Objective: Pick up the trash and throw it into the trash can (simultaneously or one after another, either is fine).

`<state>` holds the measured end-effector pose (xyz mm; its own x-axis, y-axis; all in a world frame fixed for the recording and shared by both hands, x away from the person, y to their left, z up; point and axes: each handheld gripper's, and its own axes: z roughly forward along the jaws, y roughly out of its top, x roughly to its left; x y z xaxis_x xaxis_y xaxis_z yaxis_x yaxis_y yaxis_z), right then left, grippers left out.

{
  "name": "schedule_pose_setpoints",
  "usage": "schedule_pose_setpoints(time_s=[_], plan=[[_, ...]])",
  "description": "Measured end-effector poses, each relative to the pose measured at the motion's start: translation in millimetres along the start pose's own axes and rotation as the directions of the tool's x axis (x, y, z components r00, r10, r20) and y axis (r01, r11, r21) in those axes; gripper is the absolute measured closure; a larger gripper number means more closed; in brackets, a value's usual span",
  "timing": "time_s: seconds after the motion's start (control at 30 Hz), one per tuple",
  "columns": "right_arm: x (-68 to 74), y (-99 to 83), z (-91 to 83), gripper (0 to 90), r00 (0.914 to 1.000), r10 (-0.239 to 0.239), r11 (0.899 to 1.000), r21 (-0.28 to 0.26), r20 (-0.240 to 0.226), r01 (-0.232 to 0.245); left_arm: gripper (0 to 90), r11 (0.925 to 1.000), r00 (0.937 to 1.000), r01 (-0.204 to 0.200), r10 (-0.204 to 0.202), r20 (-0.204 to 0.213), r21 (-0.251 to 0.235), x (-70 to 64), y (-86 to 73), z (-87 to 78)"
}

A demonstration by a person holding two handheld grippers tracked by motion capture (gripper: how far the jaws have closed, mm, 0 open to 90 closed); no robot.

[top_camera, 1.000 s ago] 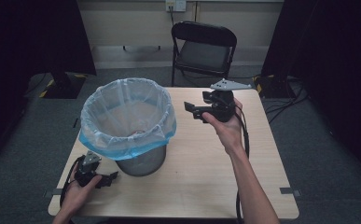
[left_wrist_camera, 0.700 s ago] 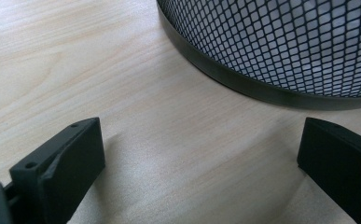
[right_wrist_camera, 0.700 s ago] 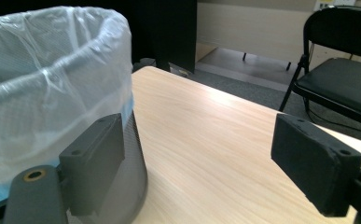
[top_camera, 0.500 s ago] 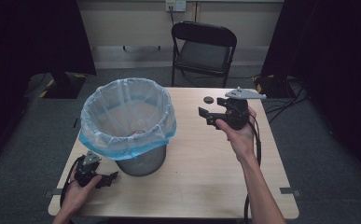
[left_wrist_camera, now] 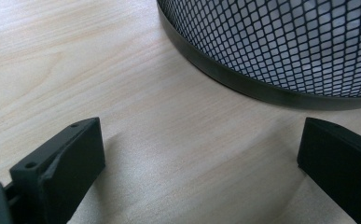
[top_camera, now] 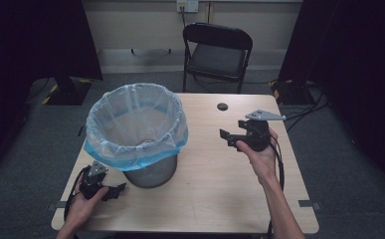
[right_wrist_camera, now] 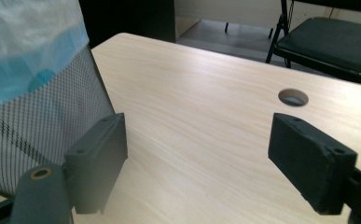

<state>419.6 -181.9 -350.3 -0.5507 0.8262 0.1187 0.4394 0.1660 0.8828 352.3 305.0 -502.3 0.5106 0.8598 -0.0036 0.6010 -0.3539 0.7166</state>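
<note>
A black mesh waste bin (top_camera: 140, 134) lined with a pale blue bag stands on the left half of the wooden table (top_camera: 215, 184). My left gripper (top_camera: 114, 191) rests low on the table by the bin's front left foot, open, nothing between its jaws; in its own view the bin's mesh base (left_wrist_camera: 281, 51) lies just ahead. My right gripper (top_camera: 230, 139) is held above the table's right half, open and empty, pointing left toward the bin. In the right gripper view the bin's mesh wall (right_wrist_camera: 33, 126) and bag fill the left side.
A round cable hole (top_camera: 222, 106) sits near the table's far edge, seen too as the hole (right_wrist_camera: 293, 97) in the right gripper view. A black folding chair (top_camera: 217, 50) stands behind the table. Dark curtains hang on both sides. Cables trail off the table's right side.
My right gripper has moved right and toward the near side, and dropped lower over the table, away from the bin. The left gripper has stayed in place.
</note>
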Motion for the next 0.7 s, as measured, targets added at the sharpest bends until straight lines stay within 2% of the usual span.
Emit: schedule_pose_setpoints(time_s=[0.17, 0.37, 0.57, 0.63, 0.7], plan=[[-4.5, -16.5, -4.0, 20.1, 0.9999, 0.016, 1.0, 0.019, -0.004, -0.016, 0.1, 1.0, 1.0, 0.0, 0.0, 0.0, 0.0, 0.0, 0.0, 0.0], [-9.4, -40.8, -9.3, 21.0, 0.9987, 0.02, 0.998, 0.063, 0.046, -0.023, 0.1, 1.0, 1.0, 0.0, 0.0, 0.0, 0.0, 0.0, 0.0, 0.0], [-19.9, -67.9, -14.1, 20.7, 0.996, 0.057, 0.993, 0.102, 0.07, -0.064, 0.1, 1.0, 1.0, 0.0, 0.0, 0.0, 0.0, 0.0, 0.0, 0.0], [-22.9, -74.7, -15.8, 20.1, 0.9946, 0.091, 0.99, 0.108, 0.051, -0.096, 0.1, 1.0, 1.0, 0.0, 0.0, 0.0, 0.001, 0.0, 0.0, 0.0], [-23.0, -81.1, -17.4, 19.9, 0.9944, 0.084, 0.988, 0.124, 0.064, -0.091, 0.1, 1.0, 1.0, 0.0, 0.0, 0.0, 0.001, 0.0, 0.0, 0.0]])
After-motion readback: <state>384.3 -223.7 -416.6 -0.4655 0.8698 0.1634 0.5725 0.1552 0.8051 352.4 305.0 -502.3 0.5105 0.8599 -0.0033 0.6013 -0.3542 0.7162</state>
